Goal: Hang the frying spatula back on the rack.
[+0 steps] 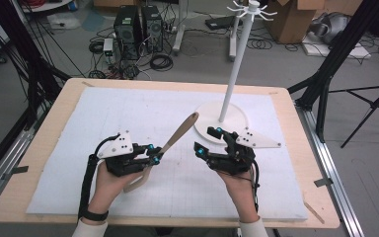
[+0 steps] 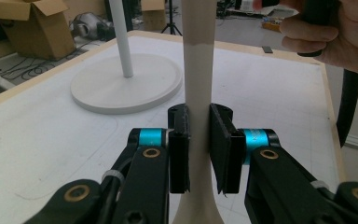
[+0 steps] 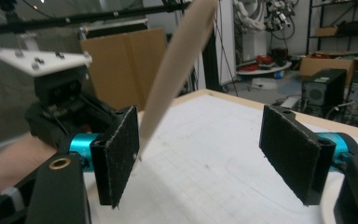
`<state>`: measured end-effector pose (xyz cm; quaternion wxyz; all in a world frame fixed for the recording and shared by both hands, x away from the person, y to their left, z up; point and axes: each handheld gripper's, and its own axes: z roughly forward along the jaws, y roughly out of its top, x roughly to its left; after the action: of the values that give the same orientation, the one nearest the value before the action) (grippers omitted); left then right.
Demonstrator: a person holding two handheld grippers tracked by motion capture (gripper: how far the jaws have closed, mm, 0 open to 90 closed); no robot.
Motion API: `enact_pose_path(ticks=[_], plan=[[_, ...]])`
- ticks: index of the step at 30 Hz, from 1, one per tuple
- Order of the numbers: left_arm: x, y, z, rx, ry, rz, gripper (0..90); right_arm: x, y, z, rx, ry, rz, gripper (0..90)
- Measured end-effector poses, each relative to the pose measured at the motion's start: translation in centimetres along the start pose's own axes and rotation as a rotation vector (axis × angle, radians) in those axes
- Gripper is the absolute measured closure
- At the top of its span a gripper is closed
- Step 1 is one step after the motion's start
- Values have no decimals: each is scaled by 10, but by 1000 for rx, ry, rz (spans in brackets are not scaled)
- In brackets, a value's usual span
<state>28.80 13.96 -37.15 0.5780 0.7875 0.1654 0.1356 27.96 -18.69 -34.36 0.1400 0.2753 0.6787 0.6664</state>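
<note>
Just then, in the high view, the left hand-held gripper sat left of the frame's centre, its two jaws pressed against the handle of a long wooden spoon. That spoon slanted from the lower middle of the frame up toward the right, its narrow end near the round base of a white stand and its wider end low by the person's left hand. In the left gripper view the pale handle rose straight up the middle of the picture, pinched between the black pads, with the stand's disc lying at the upper left on the white mat. The right hand-held gripper was right of centre in the high view, just in front of the stand's base, with its jaws spread and nothing between them. In the right gripper view those pads stood well apart, the spoon leaning up from the left pad toward the top of the frame. The wooden tabletop showed as a rim around the mat.
</note>
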Motion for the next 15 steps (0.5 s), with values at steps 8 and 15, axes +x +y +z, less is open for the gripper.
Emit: enact_pose_path(ticks=[8, 15], plan=[[-4, 2, 3, -15, -4, 3, 777, 13, 10, 21, -16, 8, 37, 355], [-8, 3, 5, -32, 20, 11, 778, 19, 12, 35, -22, -22, 117, 445]])
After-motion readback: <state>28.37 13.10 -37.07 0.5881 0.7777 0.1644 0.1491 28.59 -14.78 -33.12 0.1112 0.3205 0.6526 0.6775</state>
